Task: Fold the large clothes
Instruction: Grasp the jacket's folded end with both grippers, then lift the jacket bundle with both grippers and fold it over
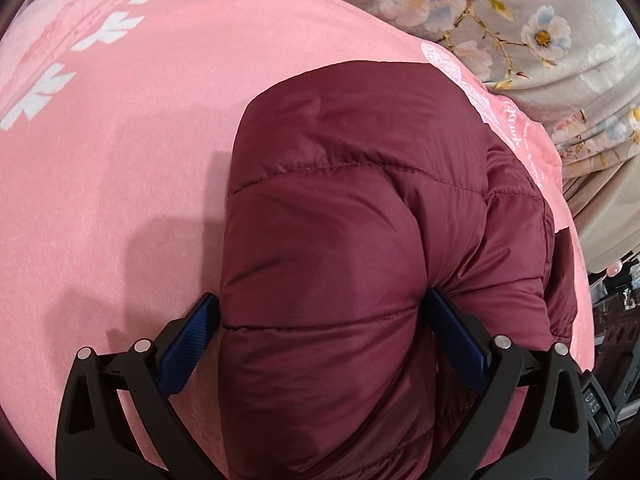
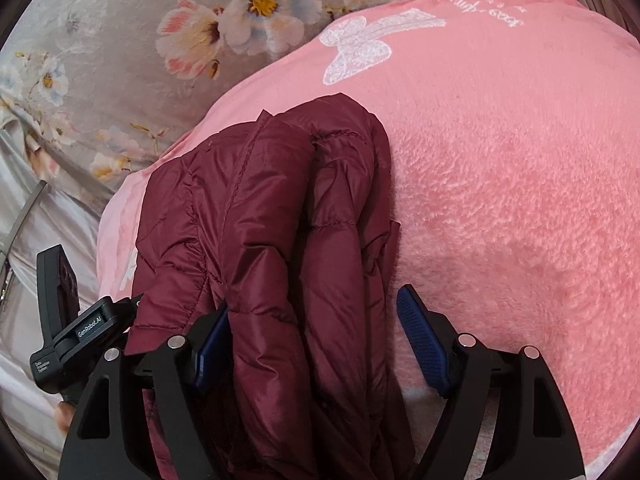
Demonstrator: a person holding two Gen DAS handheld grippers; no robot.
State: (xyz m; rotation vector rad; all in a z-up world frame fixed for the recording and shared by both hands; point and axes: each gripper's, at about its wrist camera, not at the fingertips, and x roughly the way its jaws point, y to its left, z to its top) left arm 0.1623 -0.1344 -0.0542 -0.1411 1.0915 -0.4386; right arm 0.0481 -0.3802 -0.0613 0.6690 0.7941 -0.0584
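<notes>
Now both jaws stand spread: my left gripper (image 1: 322,334) straddles the near end of the maroon puffer jacket (image 1: 360,208), and my right gripper (image 2: 316,338) has one pad clear of the cloth. Judged: folded bundle set down on the pink fleece blanket (image 2: 500,184); back out straight, without snagging quilting. Beyond, floral bedsheet (image 1: 520,28); nothing obstructs.

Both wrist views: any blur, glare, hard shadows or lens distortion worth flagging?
Left wrist view: sharp, heavy fisheye bending with dark corners; soft shadows of the left gripper fall on the pink blanket; mild sheen on the maroon jacket. Right wrist view: same curvature and vignette, blanket pile crisp, floral sheet slightly soft, no harsh glare.
</notes>
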